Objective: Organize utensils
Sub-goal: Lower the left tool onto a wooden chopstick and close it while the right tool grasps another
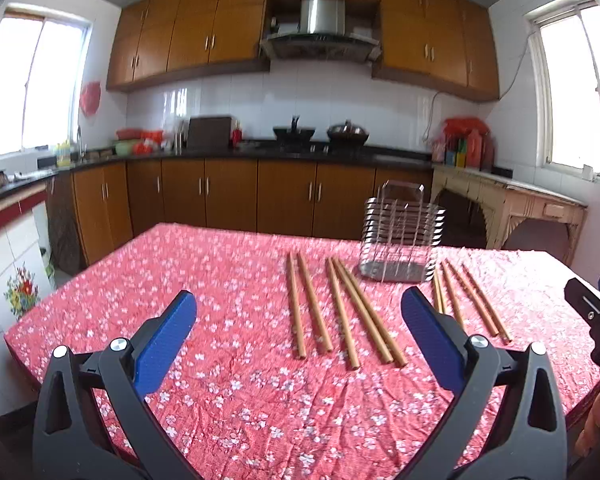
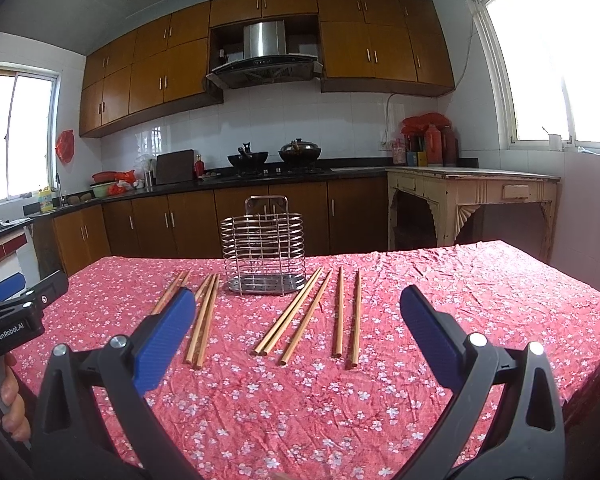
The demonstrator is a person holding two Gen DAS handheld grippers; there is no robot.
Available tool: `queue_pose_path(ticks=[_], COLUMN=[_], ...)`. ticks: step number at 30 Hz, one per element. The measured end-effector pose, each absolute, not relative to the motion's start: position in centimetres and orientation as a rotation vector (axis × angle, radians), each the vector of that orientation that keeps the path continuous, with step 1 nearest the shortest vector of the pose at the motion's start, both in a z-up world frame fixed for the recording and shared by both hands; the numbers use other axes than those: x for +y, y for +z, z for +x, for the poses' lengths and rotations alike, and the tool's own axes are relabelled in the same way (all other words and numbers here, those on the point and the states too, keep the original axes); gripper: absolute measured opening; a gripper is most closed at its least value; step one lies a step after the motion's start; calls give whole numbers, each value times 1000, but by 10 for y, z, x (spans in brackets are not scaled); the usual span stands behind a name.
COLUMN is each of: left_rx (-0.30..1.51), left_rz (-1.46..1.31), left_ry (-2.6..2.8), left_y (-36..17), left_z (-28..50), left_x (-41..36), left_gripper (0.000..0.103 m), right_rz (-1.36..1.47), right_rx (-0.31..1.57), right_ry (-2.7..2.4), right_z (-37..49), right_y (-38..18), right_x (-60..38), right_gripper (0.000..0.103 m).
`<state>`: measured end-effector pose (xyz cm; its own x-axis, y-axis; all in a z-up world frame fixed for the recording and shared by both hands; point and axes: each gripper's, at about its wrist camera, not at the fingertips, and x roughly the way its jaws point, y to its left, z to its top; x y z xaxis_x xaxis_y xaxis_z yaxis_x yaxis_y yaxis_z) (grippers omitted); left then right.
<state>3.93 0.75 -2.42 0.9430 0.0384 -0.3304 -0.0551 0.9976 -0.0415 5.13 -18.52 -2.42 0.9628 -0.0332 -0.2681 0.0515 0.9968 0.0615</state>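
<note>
Right tongs' (image 2: 298,320) blue finger (image 2: 168,328) hides left chopsticks' (image 2: 204,316) middles.

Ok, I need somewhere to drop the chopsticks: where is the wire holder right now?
The wire holder stands upright toward the table's far edge, centred in the right wrist view, with chopsticks lying on the floral cloth on both sides of it.

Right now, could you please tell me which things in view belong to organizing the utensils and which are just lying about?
Belongs to the job:
- wooden chopsticks lying loose on the tablecloth
- wire utensil holder, standing upright behind them
- left tongs and right tongs, both open

Just lying about:
- two woks on the stove
- red bottles on the side table
- cutting board
</note>
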Motion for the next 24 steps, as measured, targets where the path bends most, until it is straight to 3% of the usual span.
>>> queue_pose_path(ticks=[8, 11, 13, 19, 24], left_rx=[584, 679, 742, 877, 923], left_rz=[-83, -79, -69, -76, -69], left_ry=[37, 19, 14, -20, -40], left_y=[-43, -56, -65, -86, -95], left_z=[113, 139, 155, 187, 200], left_x=[35, 38, 39, 37, 30], left_gripper=[101, 93, 78, 57, 42], right_rz=[162, 206, 246, 196, 198], right_rx=[563, 686, 775, 894, 917], right_ry=[-100, -124, -103, -91, -107], right_z=[133, 161, 179, 207, 220], right_y=[-51, -68, -81, -104, -112], right_x=[-232, -248, -256, -244, -251], right_gripper=[97, 77, 58, 32, 20])
